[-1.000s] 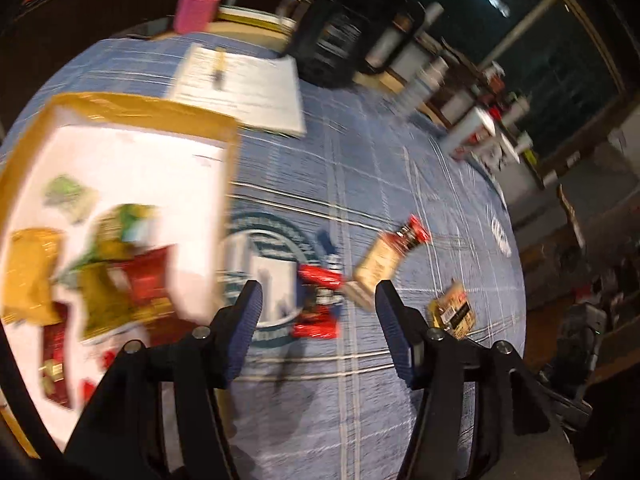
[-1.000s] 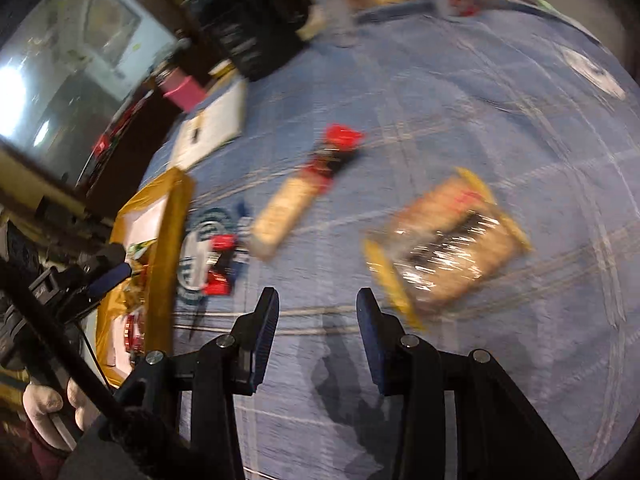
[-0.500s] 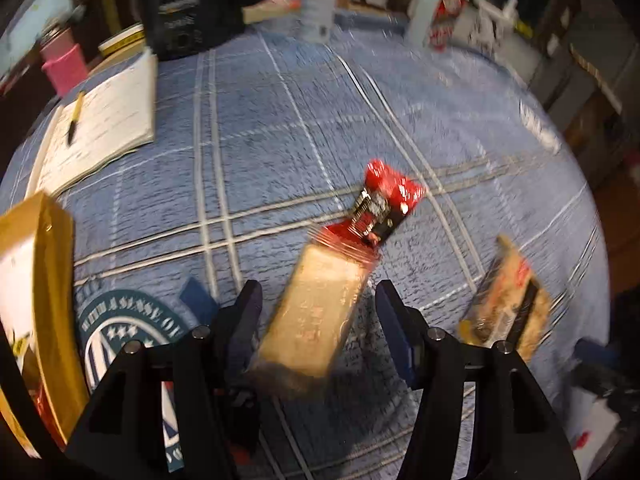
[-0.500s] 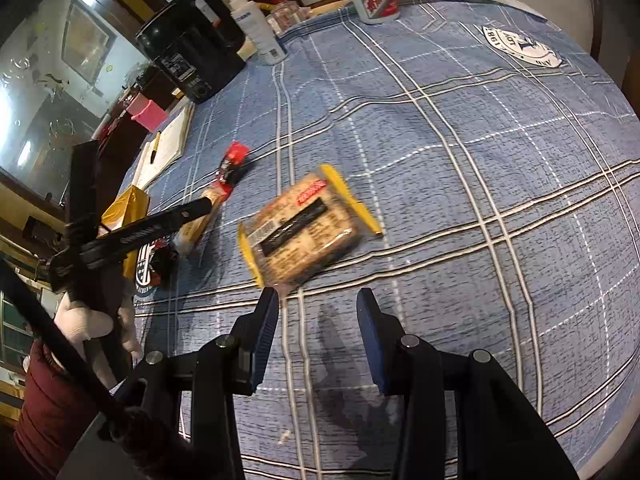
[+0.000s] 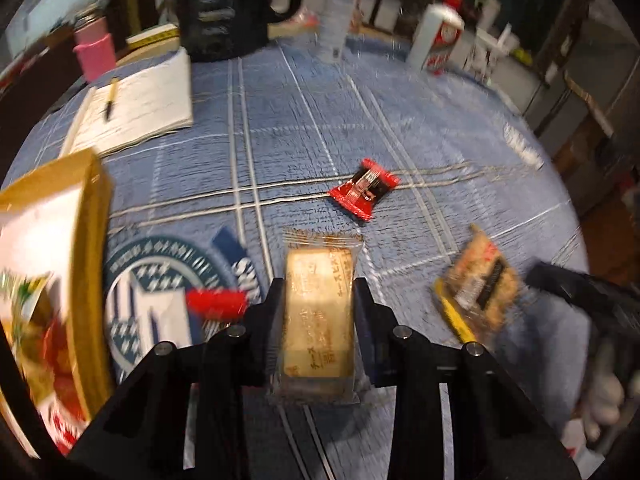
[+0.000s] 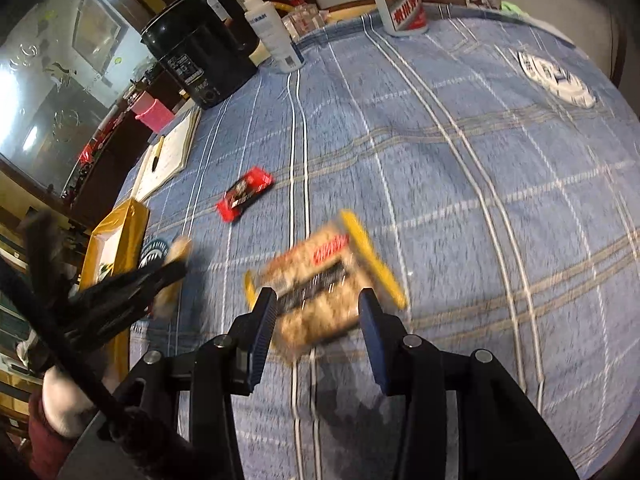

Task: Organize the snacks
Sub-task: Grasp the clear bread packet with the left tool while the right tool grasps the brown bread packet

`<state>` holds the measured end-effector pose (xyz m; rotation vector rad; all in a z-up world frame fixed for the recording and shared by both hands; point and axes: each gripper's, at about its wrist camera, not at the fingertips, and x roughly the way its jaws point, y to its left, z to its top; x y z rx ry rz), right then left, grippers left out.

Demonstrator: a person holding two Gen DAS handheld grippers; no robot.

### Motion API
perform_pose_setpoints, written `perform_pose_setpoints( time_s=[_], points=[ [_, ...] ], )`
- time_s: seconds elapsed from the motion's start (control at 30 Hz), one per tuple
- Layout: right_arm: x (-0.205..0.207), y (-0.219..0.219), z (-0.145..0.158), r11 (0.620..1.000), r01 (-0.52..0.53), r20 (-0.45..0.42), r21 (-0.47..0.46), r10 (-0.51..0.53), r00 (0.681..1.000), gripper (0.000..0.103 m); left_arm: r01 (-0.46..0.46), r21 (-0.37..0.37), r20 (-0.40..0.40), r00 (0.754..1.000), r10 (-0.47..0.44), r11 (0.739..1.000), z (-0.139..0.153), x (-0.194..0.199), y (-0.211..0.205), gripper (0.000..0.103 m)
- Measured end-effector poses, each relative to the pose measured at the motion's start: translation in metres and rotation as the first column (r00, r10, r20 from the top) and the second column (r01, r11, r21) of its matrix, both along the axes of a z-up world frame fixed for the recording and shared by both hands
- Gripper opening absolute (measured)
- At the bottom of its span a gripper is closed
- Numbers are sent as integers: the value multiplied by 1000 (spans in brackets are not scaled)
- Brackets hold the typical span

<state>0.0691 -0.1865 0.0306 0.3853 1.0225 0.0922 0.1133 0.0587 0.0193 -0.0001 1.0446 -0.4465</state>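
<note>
Left hand-held gripper (image 5: 318, 312) closing on pale cake pack (image 5: 319, 316) mid-worktop (image 5: 400, 128), right hand-held gripper (image 6: 316, 320) open astride cracker pack (image 6: 320, 280) w/o contact: slick wrapper could squirt out.

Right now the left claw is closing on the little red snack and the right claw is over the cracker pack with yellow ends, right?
Not quite. In the left wrist view the left claw is closing on the pale wafer pack, not the little red snack, which lies apart on the cloth. The right claw is indeed over the cracker pack.
</note>
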Motion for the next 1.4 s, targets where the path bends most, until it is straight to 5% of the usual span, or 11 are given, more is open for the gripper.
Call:
perform_pose_setpoints(
  time_s=[0.17,0.3,0.43,0.57,0.63,0.77,0.87,0.93,1.2,1.4],
  points=[
    [45,8,6,997,-59,27,-59,61,998,43,-51,-124,13,998,53,991,23,-35,23,35],
    [69,15,-13,991,-125,-63,-50,122,991,43,-101,-219,-12,995,100,971,29,-63,43,35],
    [45,20,-25,984,-177,-156,6,176,972,44,-168,-282,-45,986,161,945,28,-83,67,35],
    [-5,25,-38,955,-219,-269,202,269,925,44,-215,-290,-43,976,212,933,30,-100,90,35],
    [-26,24,-37,953,-219,-277,210,273,921,45,-238,-290,-41,971,237,927,30,-110,101,35],
    [-46,34,-17,959,-280,-185,50,285,941,46,-279,-308,-49,960,277,910,28,-126,115,35],
    [-41,74,10,873,-425,-81,-237,419,905,59,-293,-318,-50,955,293,902,29,-139,121,35],
    [-30,91,16,826,-478,-49,-299,487,872,65,-307,-335,-55,950,307,891,30,-150,125,35],
    [38,96,-35,877,-478,-199,-53,459,866,63,-392,-317,-34,915,403,864,46,-199,141,35],
    [-10,99,-26,780,-623,-244,-56,594,766,63,-472,-316,-34,872,488,823,50,-219,157,35]
  ],
)
